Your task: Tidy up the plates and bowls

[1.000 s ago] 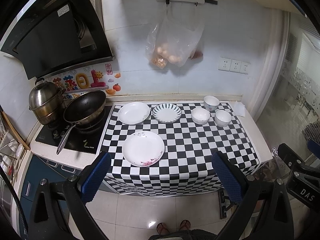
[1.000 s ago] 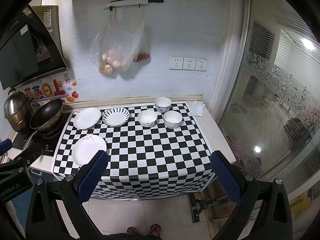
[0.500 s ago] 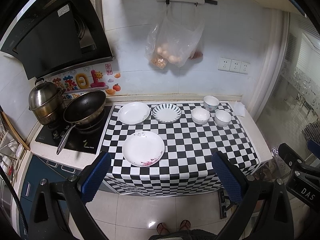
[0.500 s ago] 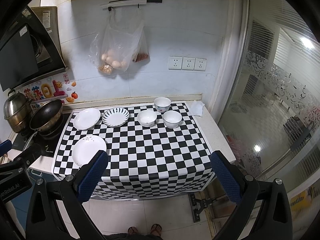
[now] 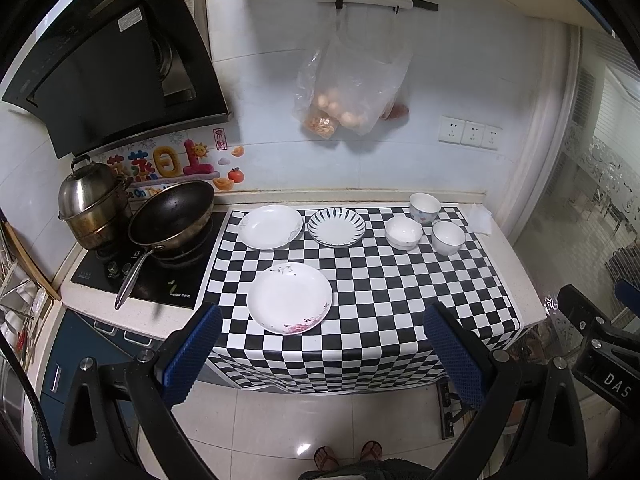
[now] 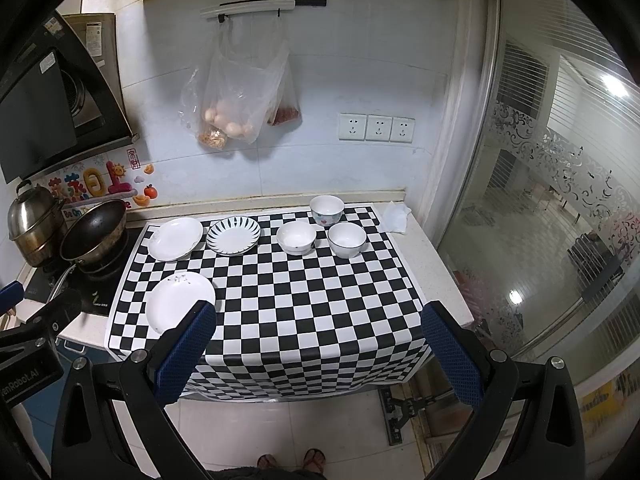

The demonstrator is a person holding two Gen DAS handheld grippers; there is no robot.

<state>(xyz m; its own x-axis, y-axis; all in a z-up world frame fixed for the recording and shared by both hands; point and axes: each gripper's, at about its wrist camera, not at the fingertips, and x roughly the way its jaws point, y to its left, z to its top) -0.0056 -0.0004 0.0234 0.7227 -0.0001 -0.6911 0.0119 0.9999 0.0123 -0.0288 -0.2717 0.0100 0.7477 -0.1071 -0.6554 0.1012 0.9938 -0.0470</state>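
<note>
On the checkered counter mat [image 5: 400, 300] lie a large white plate with pink flowers [image 5: 289, 297] at front left, a plain white plate [image 5: 270, 226] behind it and a blue-striped plate [image 5: 336, 227] next to that. Three white bowls stand at back right: one [image 5: 403, 233], one with a dark rim [image 5: 448, 237] and a patterned one [image 5: 424, 207] behind. The same plates [image 6: 180, 306] and bowls [image 6: 296, 238] show in the right wrist view. My left gripper [image 5: 318, 354] and right gripper [image 6: 318, 354] are both open and empty, held back from the counter's front edge.
A stove at left carries a black frying pan [image 5: 172, 216] and a steel pot [image 5: 90, 204]. A range hood [image 5: 108, 68] hangs above. A plastic bag of food [image 5: 348, 92] hangs on the wall. A crumpled tissue [image 5: 480, 220] lies at the counter's right end. A glass partition [image 6: 560, 200] stands at right.
</note>
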